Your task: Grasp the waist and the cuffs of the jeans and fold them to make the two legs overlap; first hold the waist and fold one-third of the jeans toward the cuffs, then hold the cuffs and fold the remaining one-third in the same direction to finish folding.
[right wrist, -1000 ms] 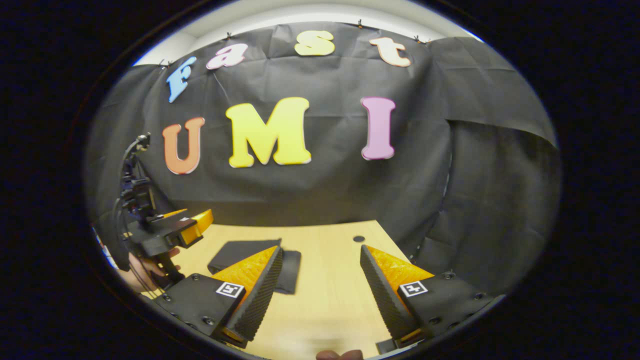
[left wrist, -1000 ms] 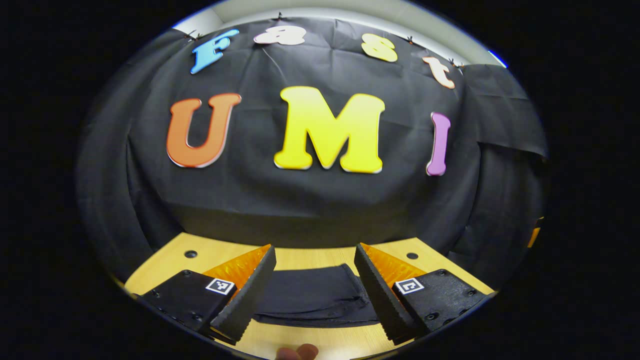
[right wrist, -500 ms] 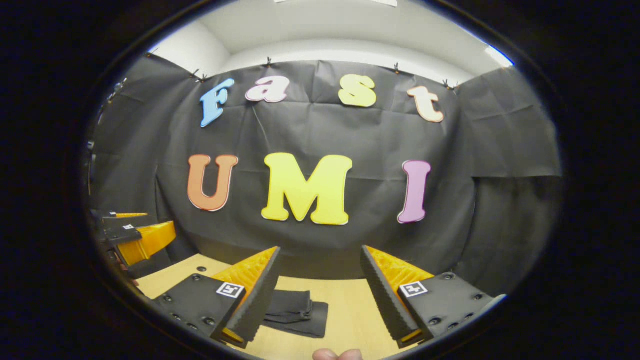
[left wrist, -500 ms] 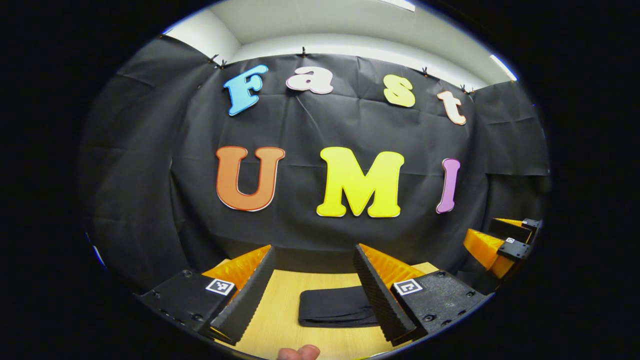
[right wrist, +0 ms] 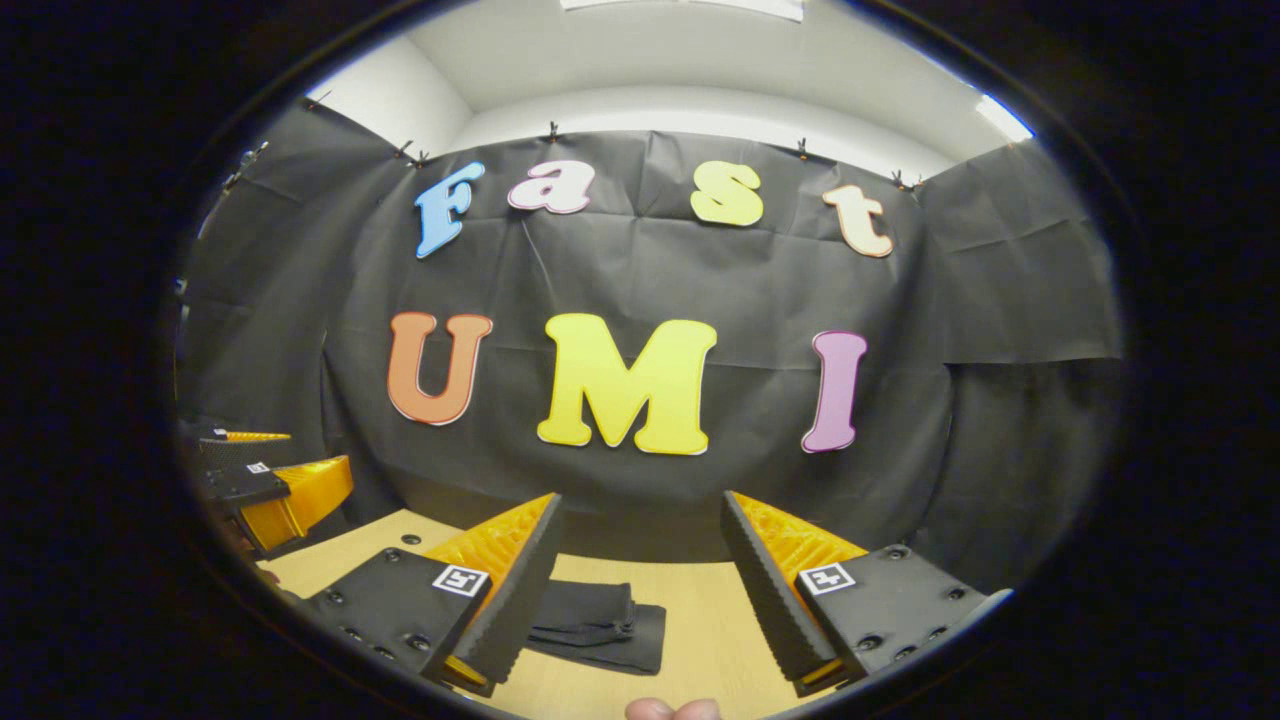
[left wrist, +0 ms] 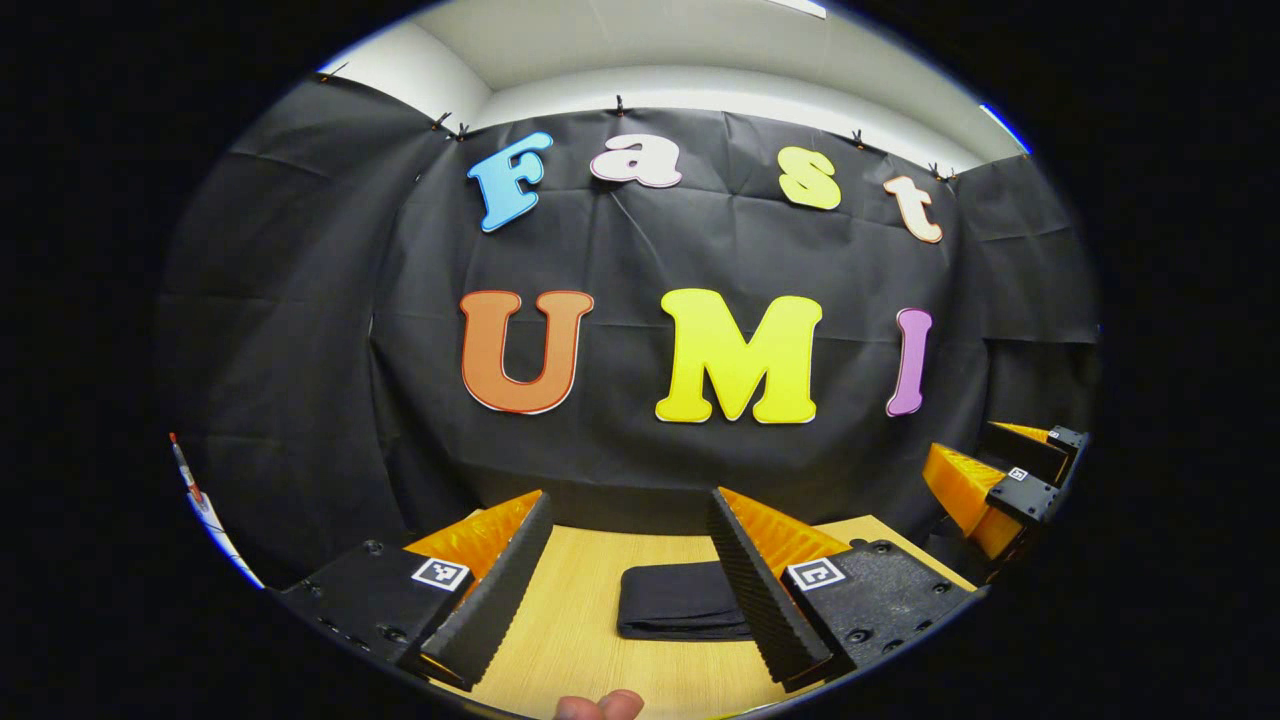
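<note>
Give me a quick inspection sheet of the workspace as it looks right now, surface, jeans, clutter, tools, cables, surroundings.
Surface: light wooden table with small round holes near its far edge in the right gripper view.
Job's things: dark jeans lie folded into a compact bundle on the table, also in the right gripper view.
Clutter: nothing seen.
Grippers: left tool open and empty, above the table in front of the jeans; right tool open and empty, the jeans partly behind its left finger.
Cables: nothing seen.
Surroundings: black cloth wall behind the table, white ceiling above.
</note>
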Action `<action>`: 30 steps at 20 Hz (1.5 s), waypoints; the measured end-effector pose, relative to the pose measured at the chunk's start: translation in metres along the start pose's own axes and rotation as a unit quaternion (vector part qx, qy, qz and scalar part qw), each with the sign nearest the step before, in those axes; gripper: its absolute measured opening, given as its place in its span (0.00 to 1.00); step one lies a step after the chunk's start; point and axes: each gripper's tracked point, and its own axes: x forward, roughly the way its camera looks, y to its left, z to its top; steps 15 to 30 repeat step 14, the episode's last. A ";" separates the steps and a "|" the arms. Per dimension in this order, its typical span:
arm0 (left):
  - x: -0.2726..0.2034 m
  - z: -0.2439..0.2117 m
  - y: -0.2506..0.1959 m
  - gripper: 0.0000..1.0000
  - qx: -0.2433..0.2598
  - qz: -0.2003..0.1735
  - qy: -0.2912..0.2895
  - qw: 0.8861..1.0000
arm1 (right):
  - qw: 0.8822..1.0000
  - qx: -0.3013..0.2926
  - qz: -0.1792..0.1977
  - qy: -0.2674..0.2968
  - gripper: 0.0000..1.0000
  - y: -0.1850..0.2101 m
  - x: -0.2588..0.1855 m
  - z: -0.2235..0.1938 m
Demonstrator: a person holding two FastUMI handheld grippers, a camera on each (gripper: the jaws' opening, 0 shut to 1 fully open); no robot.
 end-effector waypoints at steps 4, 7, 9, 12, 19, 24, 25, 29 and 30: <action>0.002 0.000 0.000 0.99 0.001 0.004 0.000 1.000 | 1.000 0.002 0.012 0.005 0.94 0.007 0.004 0.000; 0.003 0.003 0.002 0.99 -0.001 0.007 -0.002 1.000 | 1.000 0.003 0.019 0.004 0.94 0.013 0.009 0.000; 0.004 0.005 0.003 0.99 0.001 0.010 -0.004 1.000 | 1.000 0.004 0.022 0.004 0.94 0.015 0.008 0.000; 0.004 0.008 0.004 0.99 0.004 0.010 -0.007 1.000 | 1.000 0.006 0.022 0.002 0.94 0.015 0.011 0.001; 0.006 0.008 0.004 0.99 0.005 0.010 -0.008 1.000 | 1.000 0.007 0.021 0.003 0.94 0.015 0.013 0.000; 0.006 0.008 0.004 0.99 0.005 0.010 -0.008 1.000 | 1.000 0.007 0.021 0.003 0.94 0.015 0.013 0.000; 0.006 0.008 0.004 0.99 0.005 0.010 -0.008 1.000 | 1.000 0.007 0.021 0.003 0.94 0.015 0.013 0.000; 0.006 0.008 0.004 0.99 0.005 0.010 -0.008 1.000 | 1.000 0.007 0.021 0.003 0.94 0.015 0.013 0.000; 0.006 0.008 0.004 0.99 0.005 0.010 -0.008 1.000 | 1.000 0.007 0.021 0.003 0.94 0.015 0.013 0.000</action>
